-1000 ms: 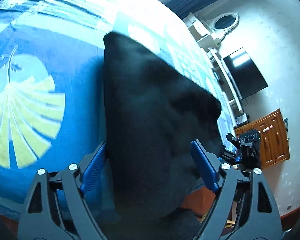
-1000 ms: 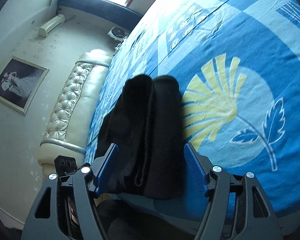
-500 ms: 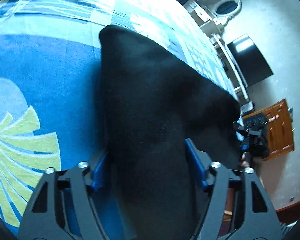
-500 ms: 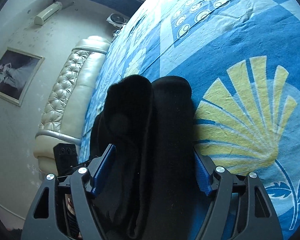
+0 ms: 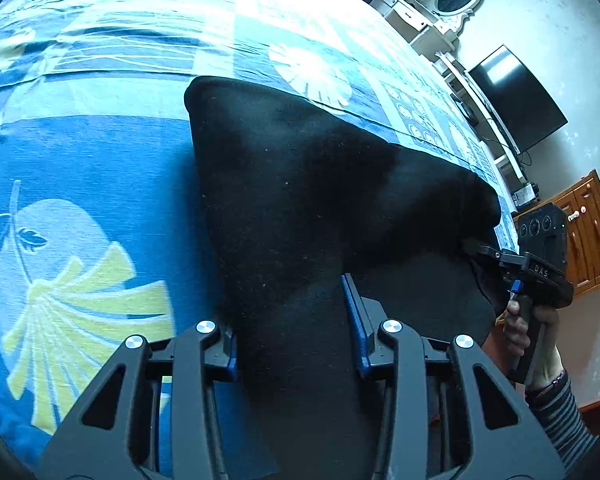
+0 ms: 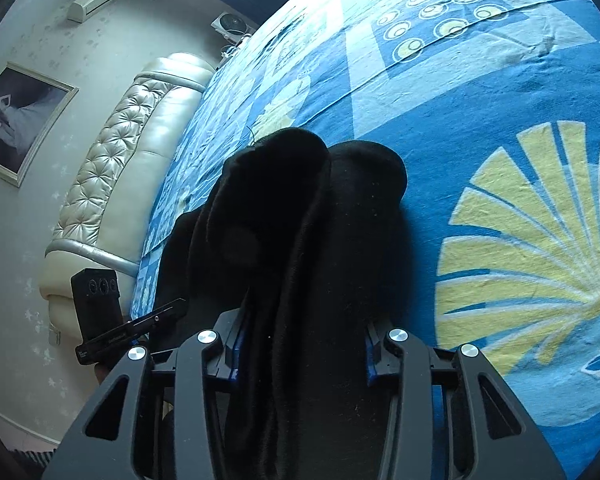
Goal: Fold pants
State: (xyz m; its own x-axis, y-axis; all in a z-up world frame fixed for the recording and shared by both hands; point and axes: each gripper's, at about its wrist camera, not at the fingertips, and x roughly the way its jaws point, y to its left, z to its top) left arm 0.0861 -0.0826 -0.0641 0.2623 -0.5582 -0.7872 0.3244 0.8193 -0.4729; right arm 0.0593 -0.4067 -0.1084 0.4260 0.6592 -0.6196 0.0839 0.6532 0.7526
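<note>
While the black pants point(image 5: 308, 208) lie bunched on the blue patterned bedspread point(image 5: 80, 168) near the bed's edge, both ends are gripped. The left gripper point(image 5: 292, 332) has its jaws pinching a thick fold of the cloth. The right gripper point(image 6: 300, 340) likewise pinches the stacked legs, its jaws pressed into the fabric on either side. A padded cream headboard point(image 6: 120, 160) stands beyond the bed.

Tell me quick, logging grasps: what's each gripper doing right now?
Left gripper: closed on the black pants.
Right gripper: closed on the same pants.
</note>
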